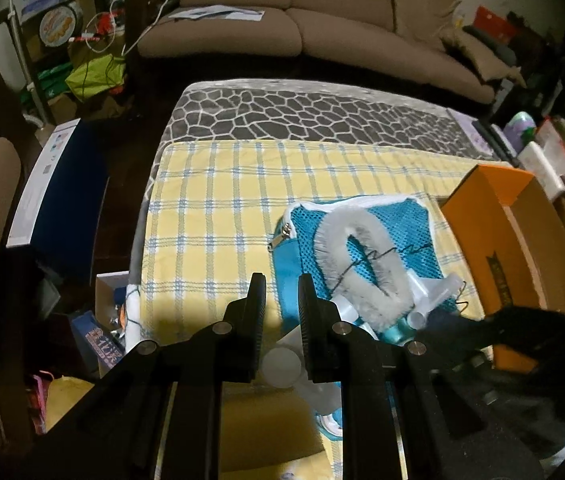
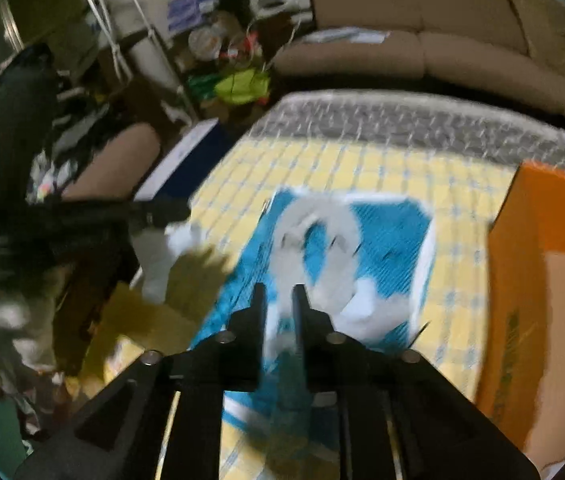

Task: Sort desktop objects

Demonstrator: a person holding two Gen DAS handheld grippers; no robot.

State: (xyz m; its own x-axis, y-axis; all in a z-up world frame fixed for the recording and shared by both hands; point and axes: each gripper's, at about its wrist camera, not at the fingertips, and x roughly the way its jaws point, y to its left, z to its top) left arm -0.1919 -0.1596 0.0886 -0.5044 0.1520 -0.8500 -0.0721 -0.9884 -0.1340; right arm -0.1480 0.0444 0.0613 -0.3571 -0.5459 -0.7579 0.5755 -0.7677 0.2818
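My left fingers point steeply down at the surface with only a narrow gap. They pinch a white bottle far back between them, near their base. Past their tips lies the yellow checked cloth.

Just to the right of these fingers is a blue mesh pouch. On it lie a grey fuzzy brush bent in a loop and some small bottles. An orange box stands further right.

My right fingers also tilt down, right over the pouch and brush. The gap is small, but this view is blurry, so I cannot tell if they grip anything.
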